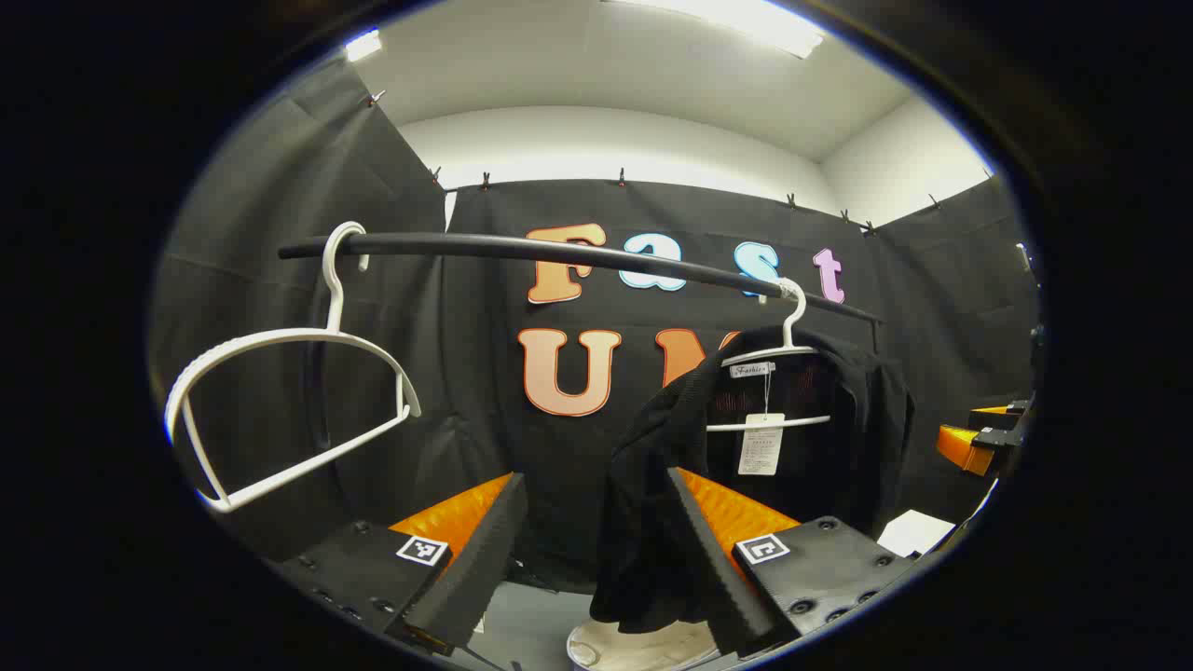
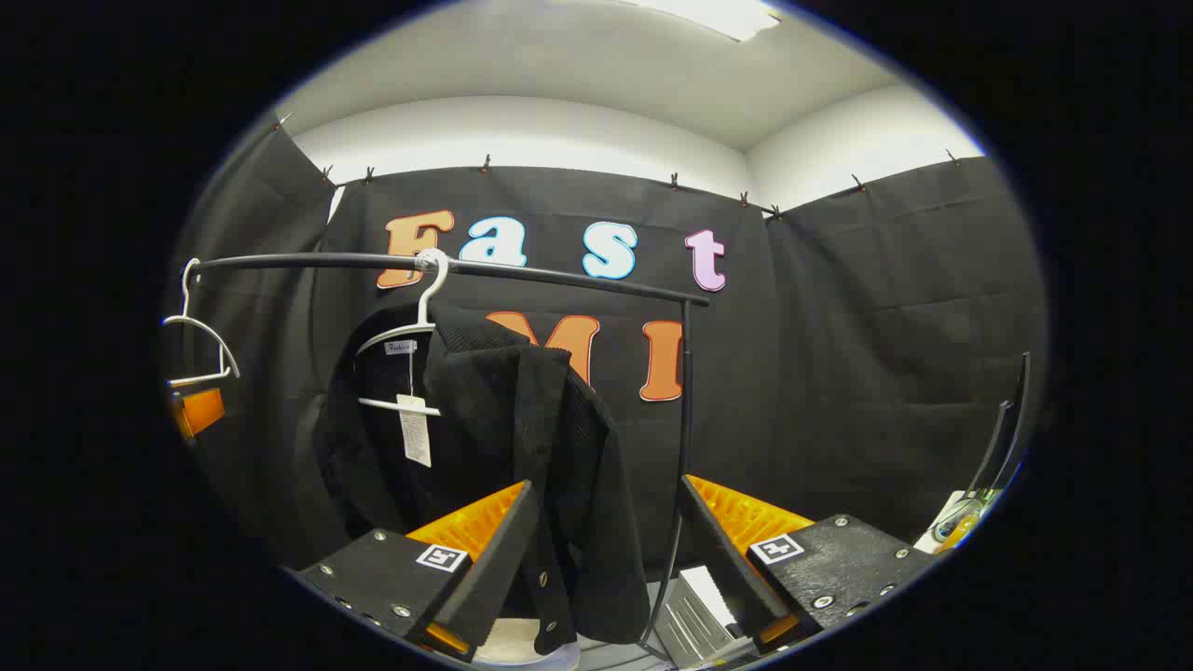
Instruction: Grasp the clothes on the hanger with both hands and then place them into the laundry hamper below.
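A black jacket (image 1: 839, 438) with a paper tag hangs on a white hanger (image 1: 788, 349) at the right end of a black rail (image 1: 578, 253). Its near sleeve droops behind the right finger of my left gripper (image 1: 595, 477), which is open and holds nothing. In the right gripper view the jacket (image 2: 503, 438) hangs left of centre, its front edge beyond the gap of my open right gripper (image 2: 606, 483). The white hamper (image 1: 634, 648) sits below the jacket, its rim (image 2: 513, 650) low between the fingers. My right gripper (image 1: 979, 438) shows at the far right edge.
An empty white hanger (image 1: 289, 410) hangs at the rail's left end and appears again (image 2: 200, 345) in the right gripper view, with the left gripper (image 2: 200, 410) just below it. The rack's upright post (image 2: 685, 419) stands right of the jacket. Black cloth walls surround the booth.
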The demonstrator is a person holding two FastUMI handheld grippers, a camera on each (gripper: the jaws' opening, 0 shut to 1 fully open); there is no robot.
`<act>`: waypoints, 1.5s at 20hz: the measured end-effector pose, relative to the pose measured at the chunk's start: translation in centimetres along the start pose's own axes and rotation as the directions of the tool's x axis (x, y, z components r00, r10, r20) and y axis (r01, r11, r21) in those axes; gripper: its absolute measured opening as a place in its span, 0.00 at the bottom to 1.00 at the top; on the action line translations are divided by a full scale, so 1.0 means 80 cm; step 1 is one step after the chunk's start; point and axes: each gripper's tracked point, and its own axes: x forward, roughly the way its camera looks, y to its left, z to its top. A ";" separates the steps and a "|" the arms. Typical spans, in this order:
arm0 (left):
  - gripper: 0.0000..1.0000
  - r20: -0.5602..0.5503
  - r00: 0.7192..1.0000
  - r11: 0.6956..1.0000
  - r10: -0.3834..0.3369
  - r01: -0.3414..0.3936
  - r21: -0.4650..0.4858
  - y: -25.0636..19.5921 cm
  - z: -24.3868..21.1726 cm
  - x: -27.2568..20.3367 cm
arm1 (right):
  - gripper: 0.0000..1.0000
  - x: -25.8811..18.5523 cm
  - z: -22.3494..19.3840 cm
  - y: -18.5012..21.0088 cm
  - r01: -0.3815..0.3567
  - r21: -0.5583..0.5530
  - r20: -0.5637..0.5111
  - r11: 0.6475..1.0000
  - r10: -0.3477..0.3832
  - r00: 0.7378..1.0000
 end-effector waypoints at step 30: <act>0.96 -0.007 1.000 1.000 0.006 -0.006 0.001 -0.001 -0.004 0.005 | 0.94 0.008 -0.022 0.048 -0.056 0.019 -0.046 0.998 0.057 0.997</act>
